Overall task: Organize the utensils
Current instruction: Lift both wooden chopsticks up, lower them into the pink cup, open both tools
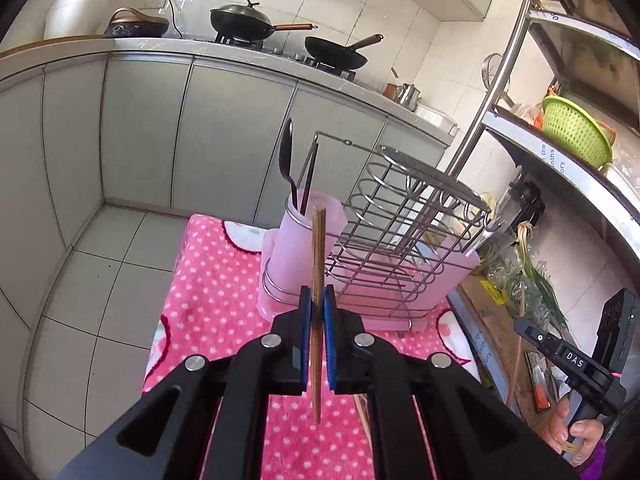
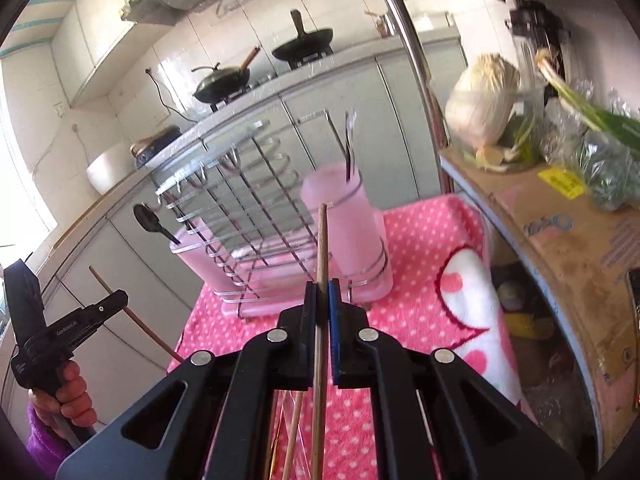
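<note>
Left gripper clamping one brown wooden chopstick; right gripper clamping another. Advice: aiming tips squarely over pink plastic utensil cup before lowering.

A kitchen: pale grey-green cabinet doors run under a light countertop across the upper frame, white wall tiles above. Large pale floor tiles fill the lower left. A steel shelving unit rises at right. Daylight glares from the left edge of the right wrist view.
</note>
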{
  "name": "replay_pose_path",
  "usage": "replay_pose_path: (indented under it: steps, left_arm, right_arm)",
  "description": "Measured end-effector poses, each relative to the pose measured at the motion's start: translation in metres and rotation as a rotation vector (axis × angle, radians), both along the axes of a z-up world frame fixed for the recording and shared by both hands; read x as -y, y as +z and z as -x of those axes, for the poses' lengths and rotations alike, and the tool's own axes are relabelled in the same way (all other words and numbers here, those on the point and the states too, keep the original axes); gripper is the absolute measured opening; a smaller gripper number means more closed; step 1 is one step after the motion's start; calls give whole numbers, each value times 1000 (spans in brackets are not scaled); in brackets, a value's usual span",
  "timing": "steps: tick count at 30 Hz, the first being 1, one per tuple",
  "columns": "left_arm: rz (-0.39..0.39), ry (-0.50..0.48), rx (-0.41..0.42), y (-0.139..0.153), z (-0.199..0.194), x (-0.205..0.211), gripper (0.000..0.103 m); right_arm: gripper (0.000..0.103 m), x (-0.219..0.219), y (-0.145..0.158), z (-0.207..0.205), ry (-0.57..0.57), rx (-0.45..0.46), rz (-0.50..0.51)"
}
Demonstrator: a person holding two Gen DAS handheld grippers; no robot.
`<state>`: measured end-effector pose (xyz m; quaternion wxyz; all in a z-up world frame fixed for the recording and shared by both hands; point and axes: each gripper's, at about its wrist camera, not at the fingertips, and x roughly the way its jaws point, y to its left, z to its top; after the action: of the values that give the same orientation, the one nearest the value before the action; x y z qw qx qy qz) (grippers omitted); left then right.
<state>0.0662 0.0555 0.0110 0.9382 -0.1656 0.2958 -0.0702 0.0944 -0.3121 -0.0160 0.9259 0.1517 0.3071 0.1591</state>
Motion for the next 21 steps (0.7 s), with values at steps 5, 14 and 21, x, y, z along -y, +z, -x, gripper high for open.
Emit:
replay_pose_path:
  steps: [5, 14, 21]
  left_arm:
    - [13, -3, 54, 24, 7, -5, 5]
    - [26, 0, 158, 74, 8, -11, 5]
    - [1, 31, 257, 127, -5, -18, 5]
  right_arm:
    - [6, 5, 25, 2, -19, 87, 3]
    - [6, 4, 86, -9, -65, 331, -15]
    - [6, 3, 125, -32, -114, 504, -49]
